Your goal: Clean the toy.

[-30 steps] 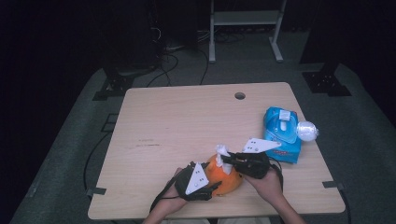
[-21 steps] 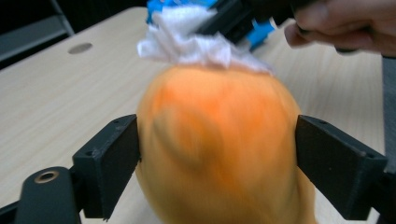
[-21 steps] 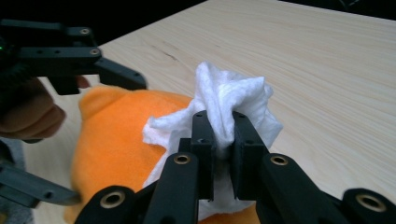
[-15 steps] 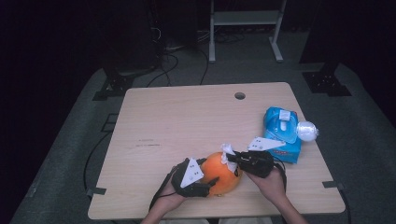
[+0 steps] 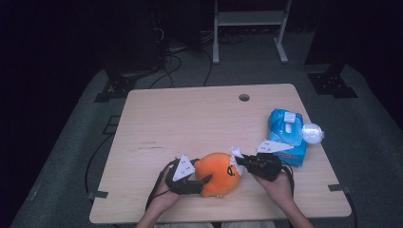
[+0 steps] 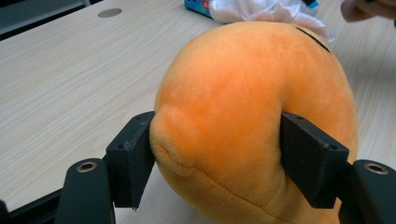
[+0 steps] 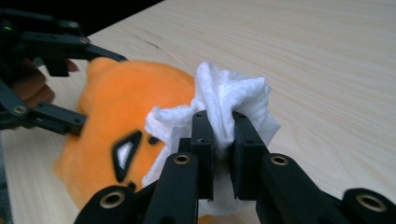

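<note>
The left gripper (image 5: pixel 203 181) is clamping the orange plush toy (image 5: pixel 217 173), jaws pressing into its rear flanks, the toy's bulk lying straight ahead of them on the table (image 5: pixel 190 118). The right gripper (image 7: pixel 223 140) is pinching a crumpled white tissue (image 7: pixel 224 105), jaws closed tight on the wad. The toy's face is sitting just beyond and below the right jaws, touching the tissue. Judgement: the right gripper is nearer the face, so wiping falls to it while the left is steadying. A blue tissue pack (image 5: pixel 286 134) is lying behind the right gripper.

The orange plush's (image 6: pixel 252 126) base ran off the bottom edge between the left gripper's (image 6: pixel 217 154) jaws; the white tissue (image 6: pixel 271 11) beyond was cropped.
</note>
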Available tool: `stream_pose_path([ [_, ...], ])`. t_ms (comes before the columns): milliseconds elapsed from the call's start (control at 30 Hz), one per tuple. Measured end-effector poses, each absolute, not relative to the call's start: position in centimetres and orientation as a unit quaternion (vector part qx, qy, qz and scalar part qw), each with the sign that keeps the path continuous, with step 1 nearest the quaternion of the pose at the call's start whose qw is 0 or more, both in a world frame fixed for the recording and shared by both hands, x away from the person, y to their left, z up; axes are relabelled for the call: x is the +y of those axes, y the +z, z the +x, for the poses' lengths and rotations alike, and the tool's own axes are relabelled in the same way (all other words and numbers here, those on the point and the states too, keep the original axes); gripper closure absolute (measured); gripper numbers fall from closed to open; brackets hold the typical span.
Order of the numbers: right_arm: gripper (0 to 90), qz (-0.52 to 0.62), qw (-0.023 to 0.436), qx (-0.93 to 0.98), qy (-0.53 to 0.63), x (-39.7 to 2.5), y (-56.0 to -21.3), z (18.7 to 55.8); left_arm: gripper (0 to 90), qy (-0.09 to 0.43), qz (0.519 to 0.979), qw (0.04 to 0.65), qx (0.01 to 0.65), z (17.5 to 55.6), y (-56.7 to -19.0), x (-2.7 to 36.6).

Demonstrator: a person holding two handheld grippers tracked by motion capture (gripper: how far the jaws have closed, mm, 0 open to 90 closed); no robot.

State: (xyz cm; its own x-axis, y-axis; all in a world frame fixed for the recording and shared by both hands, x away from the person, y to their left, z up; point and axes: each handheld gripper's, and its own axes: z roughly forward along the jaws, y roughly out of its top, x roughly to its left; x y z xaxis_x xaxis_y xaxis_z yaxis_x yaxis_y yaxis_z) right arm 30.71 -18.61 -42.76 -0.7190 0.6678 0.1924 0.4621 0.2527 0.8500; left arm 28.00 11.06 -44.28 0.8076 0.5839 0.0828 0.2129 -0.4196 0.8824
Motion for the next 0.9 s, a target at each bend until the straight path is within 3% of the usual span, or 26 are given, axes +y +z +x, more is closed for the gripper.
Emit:
stream_pose_path([
  [133, 80.6, 0.365, 0.106, 0.78, 0.498, -18.4, -43.0, 30.8, 19.2, 0.232, 0.79, 0.52, 0.228, 27.6, -43.1, 11.3],
  [267, 80.5, 0.358, 0.104, 0.777, 0.507, -18.1, -42.9, 30.9, 25.9, 0.248, 0.8, 0.511, 0.191, 27.2, -43.3, 10.4],
  [400, 80.5, 0.348, 0.107, 0.783, 0.505, -18.3, -42.6, 30.7, 32.9, 0.235, 0.807, 0.501, 0.205, 27.4, -44.0, 10.3],
  [700, 80.0, 0.313, 0.106, 0.802, 0.497, -18.0, -41.8, 28.8, 34.3, 0.214, 0.803, 0.496, 0.253, 28.5, -44.6, 11.6],
  [900, 80.0, 0.322, 0.106, 0.802, 0.492, -17.4, -42.5, 29.7, 30.6, 0.229, 0.791, 0.516, 0.236, 28.6, -44.3, 12.0],
])
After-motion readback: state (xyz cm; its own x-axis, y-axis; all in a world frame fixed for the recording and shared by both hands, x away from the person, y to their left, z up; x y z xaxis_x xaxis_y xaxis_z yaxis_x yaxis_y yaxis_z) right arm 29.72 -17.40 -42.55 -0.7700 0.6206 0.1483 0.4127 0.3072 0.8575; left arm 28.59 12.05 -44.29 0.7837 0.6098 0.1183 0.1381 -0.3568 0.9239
